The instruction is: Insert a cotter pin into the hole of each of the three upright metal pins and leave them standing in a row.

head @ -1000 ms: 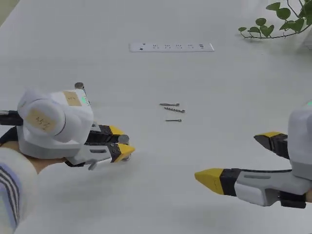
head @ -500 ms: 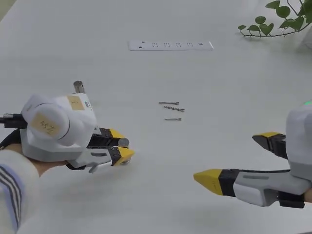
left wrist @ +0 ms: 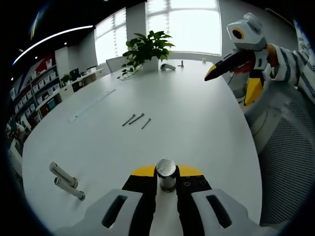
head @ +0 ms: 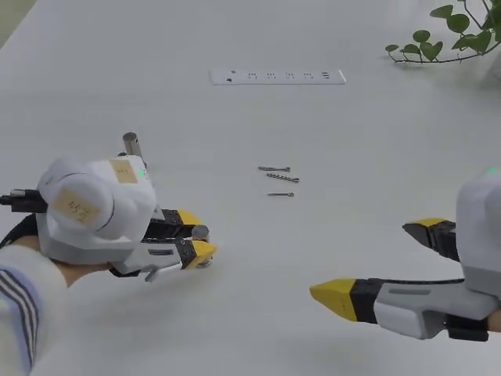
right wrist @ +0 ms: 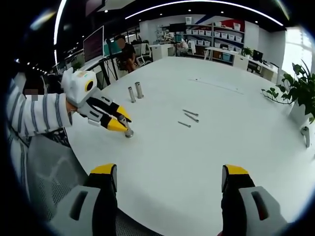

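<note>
Head view: pwr strip point(head: 277, 76) (past cotters point(head: 282, 178)).

The left tongs point(head: 196, 233) sit clamped on a short upright metal pin point(left wrist: 166, 171), while the right tongs point(head: 362, 258) gape wide, tips pointing toward them.

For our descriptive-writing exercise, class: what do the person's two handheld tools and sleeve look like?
Both the left tool and the right tool have rounded white bodies, black jaws and yellow tips. The left body carries two tan stickers with faint writing, and a black cable leaves its rear. The sleeve is white with dark stripes.
</note>
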A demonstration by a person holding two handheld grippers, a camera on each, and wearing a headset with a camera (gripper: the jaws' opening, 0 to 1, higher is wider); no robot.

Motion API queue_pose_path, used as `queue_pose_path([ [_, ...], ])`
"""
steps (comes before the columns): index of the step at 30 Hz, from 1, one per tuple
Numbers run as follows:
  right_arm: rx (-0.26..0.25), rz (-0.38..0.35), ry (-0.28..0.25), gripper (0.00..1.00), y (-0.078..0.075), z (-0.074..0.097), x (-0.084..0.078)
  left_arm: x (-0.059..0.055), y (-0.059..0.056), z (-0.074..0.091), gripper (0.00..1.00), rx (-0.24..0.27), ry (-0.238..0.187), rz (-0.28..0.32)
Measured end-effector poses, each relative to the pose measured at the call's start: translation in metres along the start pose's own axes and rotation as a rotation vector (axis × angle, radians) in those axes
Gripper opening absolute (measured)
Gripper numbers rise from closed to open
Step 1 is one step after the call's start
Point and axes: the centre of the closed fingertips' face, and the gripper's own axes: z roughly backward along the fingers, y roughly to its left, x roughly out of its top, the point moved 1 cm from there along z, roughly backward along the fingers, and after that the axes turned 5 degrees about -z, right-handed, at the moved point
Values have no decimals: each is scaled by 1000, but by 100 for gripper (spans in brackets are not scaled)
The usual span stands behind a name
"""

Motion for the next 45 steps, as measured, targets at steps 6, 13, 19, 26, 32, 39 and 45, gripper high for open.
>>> queue_pose_path([
  [6,9,11,-1,86,3,-1,2,-6,-2,6,13,-3,39,27],
  [13,13,22,1,86,4,-1,2,-3,-9,27,43,-9,-12,121],
  [19,16,30,4,86,6,-2,2,11,-20,50,60,4,-129,247],
  [26,18,45,6,86,8,-2,4,4,-21,66,95,101,-123,391],
  [32,21,58,12,86,8,-2,5,-6,-26,75,99,135,-108,406],
  [39,18,71,20,85,3,-3,6,-12,-39,78,99,137,-91,441],
  [45,19,100,37,84,-4,-5,9,-11,-48,75,99,135,-94,467],
])
